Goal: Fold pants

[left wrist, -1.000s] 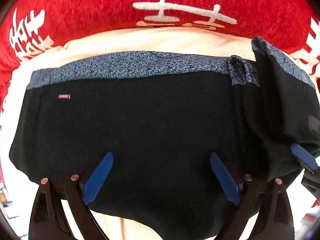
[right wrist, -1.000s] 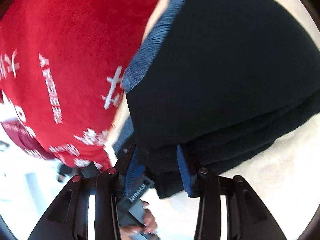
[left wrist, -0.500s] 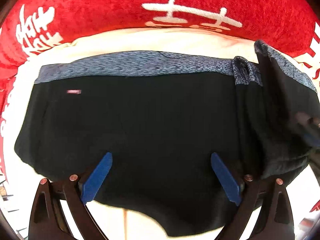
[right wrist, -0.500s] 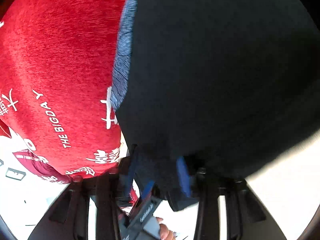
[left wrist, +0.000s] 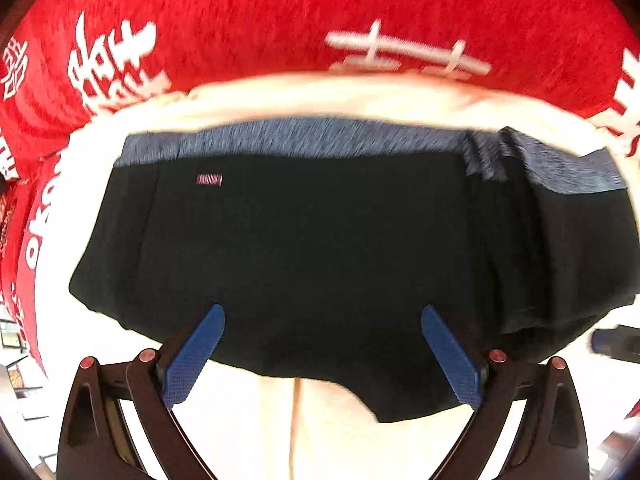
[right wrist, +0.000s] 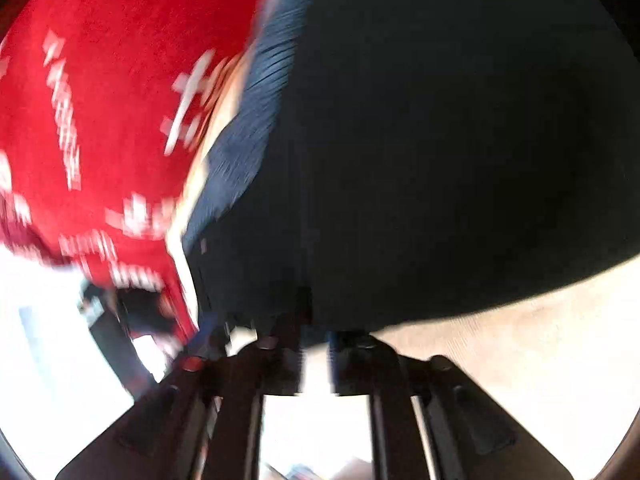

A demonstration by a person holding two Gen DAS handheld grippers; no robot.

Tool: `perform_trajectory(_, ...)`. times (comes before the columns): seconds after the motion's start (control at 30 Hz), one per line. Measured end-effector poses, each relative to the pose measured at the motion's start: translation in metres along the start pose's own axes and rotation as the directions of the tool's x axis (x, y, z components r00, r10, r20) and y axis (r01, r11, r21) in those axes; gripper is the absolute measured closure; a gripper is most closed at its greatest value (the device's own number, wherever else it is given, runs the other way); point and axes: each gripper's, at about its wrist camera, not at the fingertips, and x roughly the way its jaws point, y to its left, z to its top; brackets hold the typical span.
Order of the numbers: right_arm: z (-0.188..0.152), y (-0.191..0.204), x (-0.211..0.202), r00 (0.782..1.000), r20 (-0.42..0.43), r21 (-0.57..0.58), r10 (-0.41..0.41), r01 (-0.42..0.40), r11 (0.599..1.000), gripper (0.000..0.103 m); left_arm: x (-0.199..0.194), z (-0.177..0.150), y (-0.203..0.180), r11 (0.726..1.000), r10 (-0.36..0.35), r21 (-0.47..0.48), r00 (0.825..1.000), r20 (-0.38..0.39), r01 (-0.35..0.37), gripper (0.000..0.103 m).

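Broadly, a red plush blanket with white lettering [left wrist: 280, 8] fills the background, and on it lies a cream-coloured sheet [left wrist: 340, 432] carrying the folded black pants with a speckled blue-grey waistband [left wrist: 312, 240], whose right side is doubled over in layered folds. Over the pants' near hem hangs the left gripper [left wrist: 322, 316], its blue-padded jaws spread wide apart with nothing clamped. Blurred at the right fold, the right gripper [right wrist: 316, 344] has its jaws opening, cloth at its tips.
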Motion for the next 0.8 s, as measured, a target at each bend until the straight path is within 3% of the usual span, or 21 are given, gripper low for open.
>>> perform_trajectory(0.07, -0.001, 0.016, -0.033, 1.000, 0.005, -0.128, -0.024, 0.024, 0.992, 0.050, -0.015, 0.010, -0.008, 0.999, -0.034, 0.001, 0.999, 0.032, 0.034, 0.003)
perform_trajectory(0.17, 0.018, 0.013, -0.102, 0.985, 0.160, -0.220, -0.068, 0.103, 0.970, 0.049, -0.029, 0.027, -0.031, 0.996, -0.088, 0.040, 0.994, 0.066, 0.085, 0.003)
perform_trajectory(0.27, 0.057, -0.014, -0.142, 0.935, 0.319, -0.168, -0.156, 0.218, 0.961, 0.049, -0.033, 0.041, -0.065, 0.986, -0.144, 0.099, 0.986, 0.080, 0.136, 0.003)
perform_trajectory(0.33, 0.082, -0.035, -0.141, 0.938, 0.310, -0.110, -0.152, 0.194, 0.975, 0.049, -0.028, 0.056, -0.090, 0.975, -0.182, 0.147, 0.980, 0.081, 0.169, 0.003)
perform_trajectory(0.4, 0.102, -0.059, -0.125, 0.960, 0.259, -0.066, -0.108, 0.129, 0.989, 0.049, -0.019, 0.063, -0.116, 0.964, -0.213, 0.179, 0.974, 0.071, 0.198, 0.003)
perform_trajectory(0.43, 0.106, -0.073, -0.117, 0.973, 0.219, -0.045, -0.077, 0.089, 0.995, 0.053, -0.018, 0.066, -0.126, 0.961, -0.220, 0.186, 0.973, 0.065, 0.205, 0.003)
perform_trajectory(0.47, 0.108, -0.081, -0.107, 0.983, 0.182, -0.032, -0.033, 0.039, 0.999, 0.070, -0.016, 0.068, -0.133, 0.958, -0.229, 0.191, 0.972, 0.058, 0.214, 0.003)
perform_trajectory(0.6, 0.100, -0.073, -0.101, 0.987, 0.159, -0.050, 0.030, -0.022, 0.998, 0.072, -0.009, 0.069, -0.149, 0.950, -0.241, 0.217, 0.969, 0.055, 0.224, 0.003)
perform_trajectory(0.67, 0.096, -0.055, -0.107, 0.990, 0.140, -0.138, 0.014, 0.006, 0.990, 0.072, 0.008, 0.057, -0.148, 0.954, -0.200, 0.230, 0.980, 0.003, 0.194, 0.003)
perform_trajectory(0.7, 0.096, -0.046, -0.106, 0.989, 0.139, -0.180, -0.047, 0.072, 0.981, 0.072, 0.026, 0.050, -0.144, 0.960, -0.168, 0.217, 0.985, -0.050, 0.175, 0.003)
perform_trajectory(0.73, 0.096, -0.047, -0.107, 0.986, 0.138, -0.200, -0.094, 0.120, 0.972, 0.072, 0.036, 0.043, -0.137, 0.963, -0.188, 0.183, 0.979, -0.074, 0.199, 0.001)
perform_trajectory(0.8, 0.103, -0.048, -0.095, 0.966, 0.124, -0.237, -0.228, 0.252, 0.938, 0.068, 0.031, 0.037, -0.133, 0.963, -0.190, 0.188, 0.981, -0.024, 0.191, 0.001)
